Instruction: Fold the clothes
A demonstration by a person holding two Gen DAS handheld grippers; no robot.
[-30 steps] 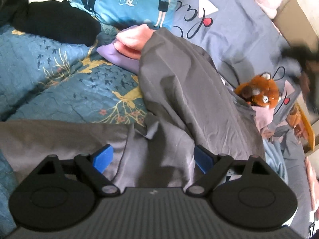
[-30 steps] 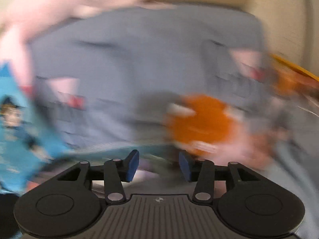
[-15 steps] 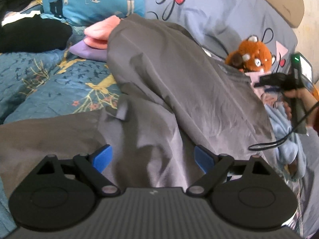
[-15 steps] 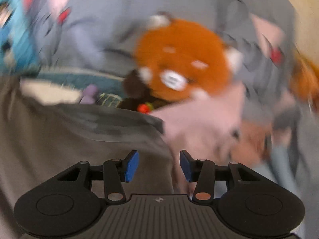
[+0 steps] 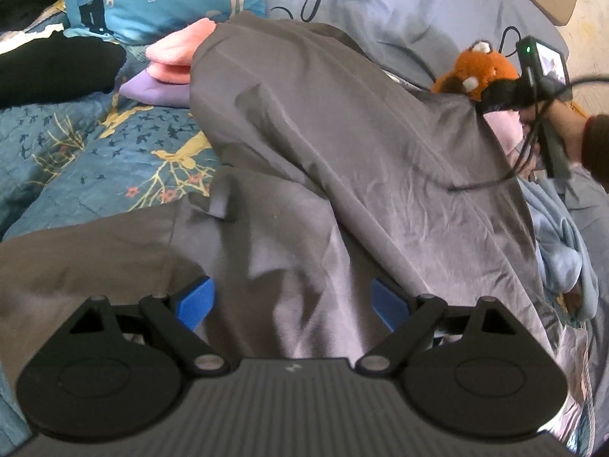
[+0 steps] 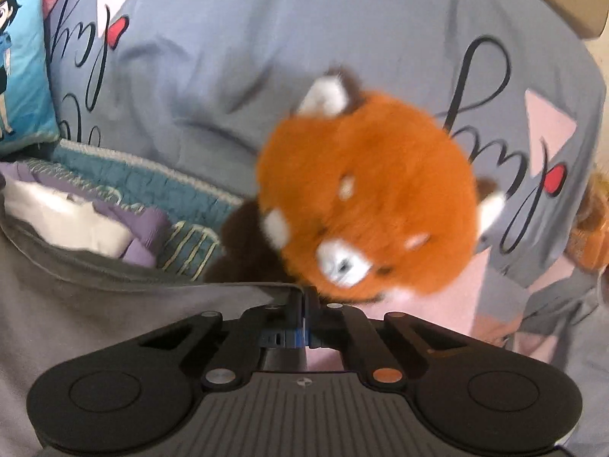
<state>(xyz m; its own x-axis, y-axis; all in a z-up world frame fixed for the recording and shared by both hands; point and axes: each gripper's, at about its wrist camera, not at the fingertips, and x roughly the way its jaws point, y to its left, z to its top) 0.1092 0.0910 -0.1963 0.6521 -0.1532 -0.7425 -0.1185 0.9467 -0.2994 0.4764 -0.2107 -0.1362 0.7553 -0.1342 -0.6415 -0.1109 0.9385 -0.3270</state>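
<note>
Right wrist: right gripper (image 6: pixel 302 314) clenched on grey garment (image 6: pixel 95 327) corner; left gripper (image 5: pixel 293 302) released.

Both wrist views low, forward — share plush toy (image 5: pixel 477 70) (image 6: pixel 365 198), right closer.

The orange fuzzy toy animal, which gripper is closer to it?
Right. The right gripper, shut on the grey garment, sits just in front of the orange plush toy. The left gripper is open, far back across the garment.
</note>
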